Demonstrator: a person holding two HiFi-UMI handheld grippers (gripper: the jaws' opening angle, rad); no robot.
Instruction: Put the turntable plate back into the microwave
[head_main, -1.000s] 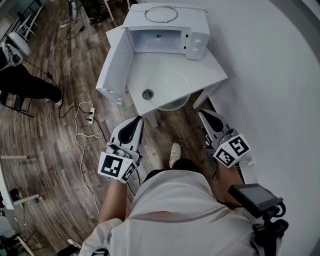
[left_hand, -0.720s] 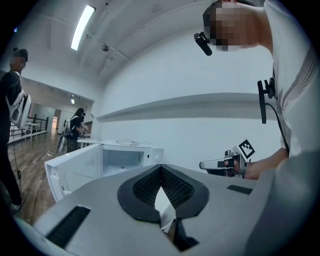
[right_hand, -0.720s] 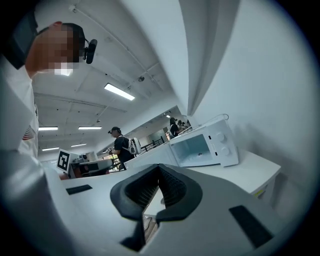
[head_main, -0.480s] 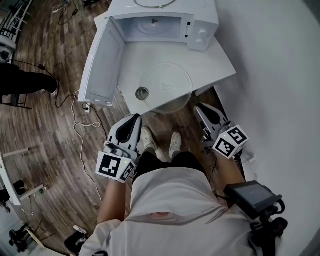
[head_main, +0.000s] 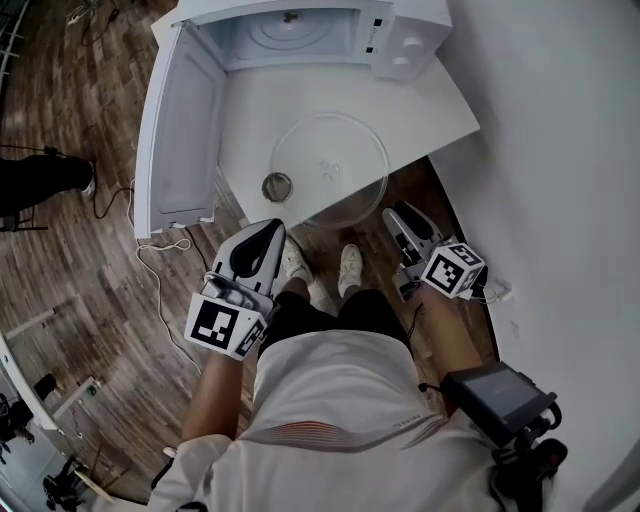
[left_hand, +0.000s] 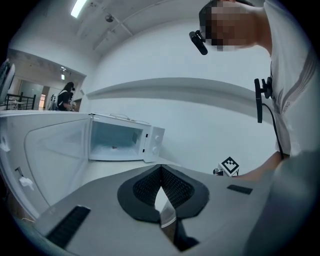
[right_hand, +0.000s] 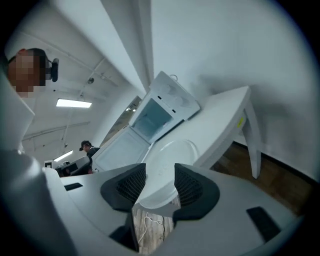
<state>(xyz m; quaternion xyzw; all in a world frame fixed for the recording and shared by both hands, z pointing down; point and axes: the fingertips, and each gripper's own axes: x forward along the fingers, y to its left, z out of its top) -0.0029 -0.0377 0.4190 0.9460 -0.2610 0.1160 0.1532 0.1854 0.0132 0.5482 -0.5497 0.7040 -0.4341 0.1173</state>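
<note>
The white table fills the space ahead of me, smooth and matte. At its far side sits the boxy white microwave, its door swung wide to my left and its cavity facing me, bare as far as I can see. The turntable plate is not in there yet. It lies flat on the table in front of the opening, a clear glass disc with a raised rim, and its near edge hangs a little over the table's near edge. Being round, it has no long axis to line up, so what matters is that overhanging lip. It lies ahead of both my claws and roughly between them, and I judge it nearer my right one. My right gripper has just been opening. Its ribbed black pads stand apart with nothing between them, and in the right gripper view the plate's rim shows beyond the gap, apart from the pads. My left gripper is clenched, tips meeting, and grasps nothing. A small round metal-looking ring rests on the table just beside the plate's left rim, on my left claw's side, and I would steer clear of it
</note>
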